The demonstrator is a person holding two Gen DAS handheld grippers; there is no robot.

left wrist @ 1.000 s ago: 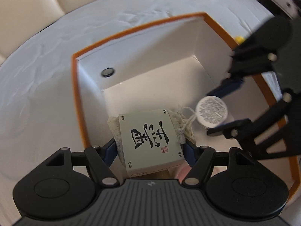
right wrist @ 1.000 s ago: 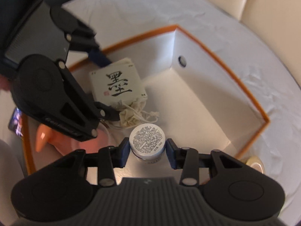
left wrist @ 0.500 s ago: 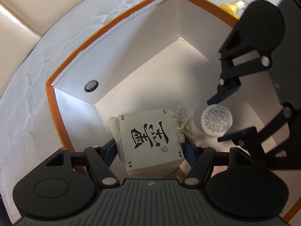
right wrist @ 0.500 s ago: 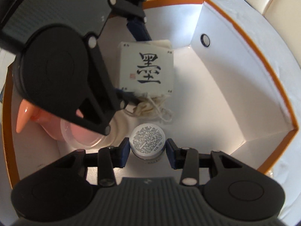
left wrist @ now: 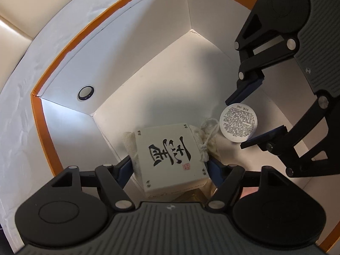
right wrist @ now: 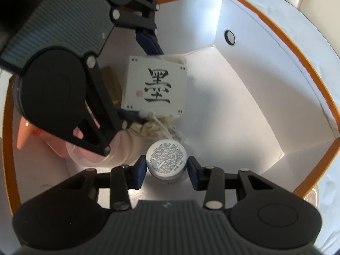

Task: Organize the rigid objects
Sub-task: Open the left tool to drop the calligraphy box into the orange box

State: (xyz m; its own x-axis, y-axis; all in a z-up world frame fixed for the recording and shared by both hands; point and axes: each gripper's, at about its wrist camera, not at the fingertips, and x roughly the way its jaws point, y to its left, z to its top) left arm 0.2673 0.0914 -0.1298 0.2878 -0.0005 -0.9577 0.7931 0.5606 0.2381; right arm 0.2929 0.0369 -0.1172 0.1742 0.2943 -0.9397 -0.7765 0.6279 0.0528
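Observation:
A white square box with black calligraphy [left wrist: 170, 157] lies on a cream drawstring bag [left wrist: 209, 133] inside a white carton with an orange rim [left wrist: 42, 140]. My left gripper [left wrist: 170, 165] points down around this box. Its jaws are opening, a thin gap shows at the right pad, and the box is still between them. My right gripper [right wrist: 166, 165] is shut on a small round jar with a printed white lid [right wrist: 166, 157], low over the carton floor just beside the bag [right wrist: 157, 125]. The left wrist view shows the jar [left wrist: 238, 123] to the right of the box.
A pink and orange toy [right wrist: 23, 131], a clear plastic cup [right wrist: 78, 153] and a gold packet [right wrist: 112, 85] fill the carton's left side. A round eyelet [right wrist: 230, 37] sits in one wall. White cloth surrounds the carton, with a round tin [right wrist: 312, 195] outside it.
Both grippers have sunk deeper into the carton with their loads. The left gripper has rolled, so the carton's walls look turned. Its jaws stand slightly wider around the box.

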